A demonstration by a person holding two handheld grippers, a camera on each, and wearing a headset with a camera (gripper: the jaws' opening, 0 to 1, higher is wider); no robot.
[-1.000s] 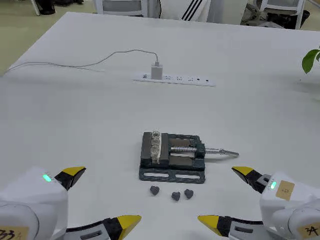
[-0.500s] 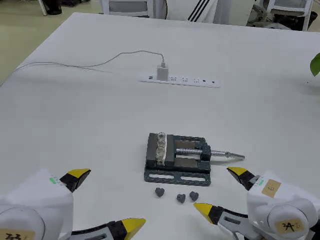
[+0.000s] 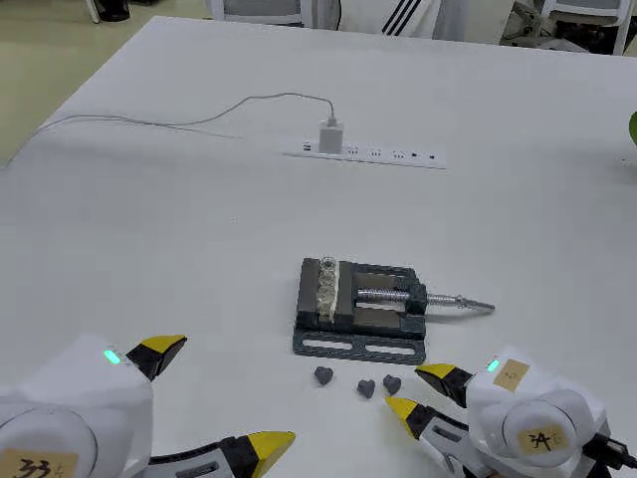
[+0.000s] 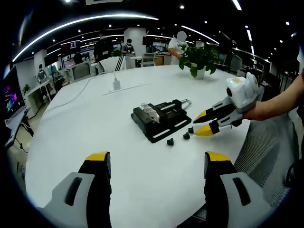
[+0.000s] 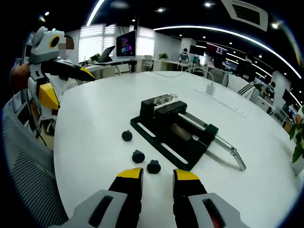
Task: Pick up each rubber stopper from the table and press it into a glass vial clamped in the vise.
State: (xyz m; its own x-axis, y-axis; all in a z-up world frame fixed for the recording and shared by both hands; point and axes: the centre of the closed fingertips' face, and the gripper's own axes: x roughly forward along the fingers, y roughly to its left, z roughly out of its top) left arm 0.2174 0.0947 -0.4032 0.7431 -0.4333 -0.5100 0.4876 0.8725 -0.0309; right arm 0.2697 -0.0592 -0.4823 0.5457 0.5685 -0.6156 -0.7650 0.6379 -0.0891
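On the smooth white tabletop (image 3: 149, 219) we see one vise (image 3: 360, 321), a dark metal block with a slotted base and a bright threaded screw sticking out to one side. Clamped between its jaws stands a short row of clear glass vials (image 3: 325, 284); we count three round rims, though they are small in the head view. Three rubber stoppers (image 3: 366, 388) lie loose on the tabletop just beside the base of the vise. They are small, dark and matte, each with a rounded head narrowing to a plug.

The right tool (image 3: 410, 387) has a white body and black jaws with yellow tips. It sits low, with the nearest stopper just ahead of its tips; the jaws are narrowly apart with nothing between them. The left tool (image 3: 229, 390) is of the same make. It is well apart from the vise, with its jaws spread wide and holding nothing.

Farther back lies one long white power strip (image 3: 373, 154) with one white charger (image 3: 330, 134) plugged in and a thin cable (image 3: 149, 124) trailing off.
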